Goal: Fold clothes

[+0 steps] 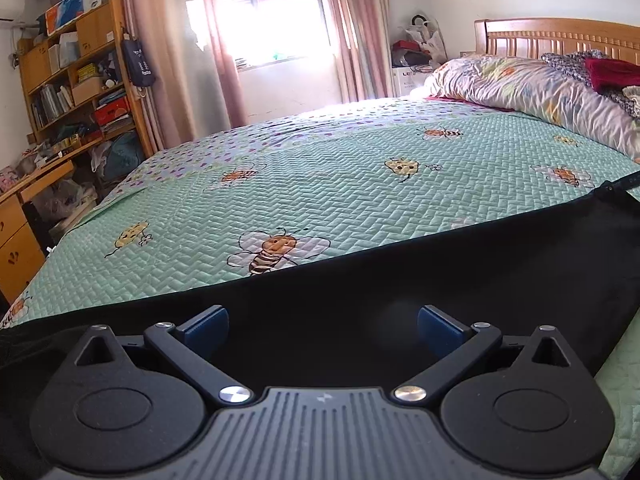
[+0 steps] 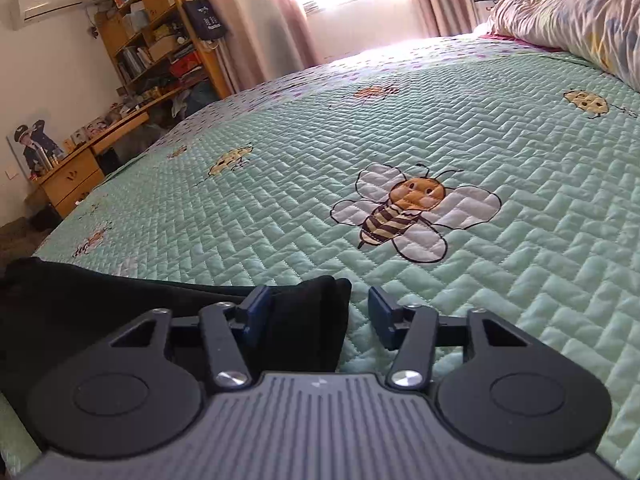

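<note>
garment: black cloth point(image 1: 400, 292) is lying flat along the near edge of the bed, its straight far hem running across the left wrist view; in the right wrist view its end point(image 2: 308, 320) is bunching into a thick fold.
right gripper point(image 2: 318, 318): jaws are standing narrow, the cloth fold sitting between them against the left pad point(image 2: 256, 314); the right pad is showing a gap, so not pinching.
left gripper point(image 1: 323, 330): jaws are standing wide, hovering over the middle of the black cloth, nothing held.
quilt point(image 2: 520, 240): green, bee-printed, is covering the bed under the garment.
far end: pillow point(image 1: 540, 92) is resting by the wooden headboard point(image 1: 560, 36).
left side: bookshelf point(image 1: 80, 72) is standing beside the curtain point(image 1: 192, 60).
</note>
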`<state>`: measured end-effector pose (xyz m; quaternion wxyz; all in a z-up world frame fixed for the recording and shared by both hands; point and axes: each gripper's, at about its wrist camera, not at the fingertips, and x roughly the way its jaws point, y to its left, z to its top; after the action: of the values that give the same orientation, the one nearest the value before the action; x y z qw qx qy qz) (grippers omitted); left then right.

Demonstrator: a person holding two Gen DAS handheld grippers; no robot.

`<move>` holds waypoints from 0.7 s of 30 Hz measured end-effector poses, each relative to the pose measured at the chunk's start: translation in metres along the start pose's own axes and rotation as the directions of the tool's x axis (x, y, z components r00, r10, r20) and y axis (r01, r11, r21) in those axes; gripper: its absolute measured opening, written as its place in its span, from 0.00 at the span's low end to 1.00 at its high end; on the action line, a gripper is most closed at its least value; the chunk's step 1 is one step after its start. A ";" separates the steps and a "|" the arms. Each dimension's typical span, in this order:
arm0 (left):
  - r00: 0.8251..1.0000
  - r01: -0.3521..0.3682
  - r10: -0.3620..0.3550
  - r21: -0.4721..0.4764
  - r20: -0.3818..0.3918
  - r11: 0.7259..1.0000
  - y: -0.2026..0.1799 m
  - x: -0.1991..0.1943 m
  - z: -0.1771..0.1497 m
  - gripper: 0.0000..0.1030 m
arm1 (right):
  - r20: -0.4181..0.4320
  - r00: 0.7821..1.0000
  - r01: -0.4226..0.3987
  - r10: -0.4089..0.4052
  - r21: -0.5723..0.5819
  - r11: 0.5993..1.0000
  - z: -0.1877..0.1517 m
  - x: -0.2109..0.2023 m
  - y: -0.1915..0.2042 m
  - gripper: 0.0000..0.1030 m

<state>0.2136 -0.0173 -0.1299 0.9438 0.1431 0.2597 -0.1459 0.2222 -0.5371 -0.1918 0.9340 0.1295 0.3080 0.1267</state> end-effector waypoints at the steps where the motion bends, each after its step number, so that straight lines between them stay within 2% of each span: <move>1: 1.000 0.002 -0.002 0.004 -0.003 1.000 -0.002 0.002 0.000 0.98 | 0.013 1.000 0.014 -0.013 -0.033 0.999 0.000 -0.002 0.005 0.30; 3: 1.000 0.009 -0.009 0.003 -0.007 1.000 -0.006 0.008 0.000 0.98 | 0.033 0.999 0.038 -0.035 -0.075 0.997 -0.002 -0.006 0.012 0.26; 8: 0.999 0.028 -0.028 0.024 -0.019 0.999 -0.015 0.015 -0.001 0.98 | 0.068 0.996 0.073 -0.064 -0.134 0.988 0.009 -0.009 0.022 0.24; 9: 1.000 0.024 -0.024 0.035 -0.017 0.999 -0.016 0.014 -0.001 0.98 | 0.062 0.995 0.089 -0.080 -0.149 0.985 0.012 -0.008 0.024 0.26; 12: 1.000 0.015 -0.014 0.039 -0.016 0.999 -0.015 0.013 -0.003 0.98 | 0.011 0.993 0.115 -0.115 -0.204 0.972 0.013 -0.003 0.027 0.52; 14: 1.000 0.015 -0.015 0.016 -0.022 1.000 -0.012 0.013 -0.004 0.98 | -0.009 0.994 0.101 -0.106 -0.223 0.970 0.007 -0.003 0.026 0.51; 15: 1.000 0.016 -0.016 0.003 -0.027 1.000 -0.010 0.014 -0.004 0.98 | 0.013 0.994 0.108 -0.108 -0.220 0.970 0.004 -0.007 0.025 0.44; 16: 0.999 0.016 -0.016 -0.004 -0.034 1.000 -0.009 0.015 -0.005 0.98 | 0.038 0.993 0.119 -0.113 -0.216 0.969 0.002 -0.011 0.025 0.32; 17: 0.999 0.015 -0.015 -0.006 -0.040 1.000 -0.009 0.016 -0.005 0.98 | 0.063 0.991 0.130 -0.119 -0.213 0.968 0.000 -0.015 0.024 0.28; 21: 0.999 0.013 -0.013 -0.001 -0.044 1.000 -0.012 0.017 -0.005 0.98 | 0.074 0.988 0.147 -0.133 -0.233 0.961 0.002 -0.016 0.026 0.21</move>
<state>0.2214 -0.0296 -0.1456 0.9370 0.1442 0.2813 -0.1485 0.2071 -0.5184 -0.1736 0.9578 -0.0019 0.2719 0.0927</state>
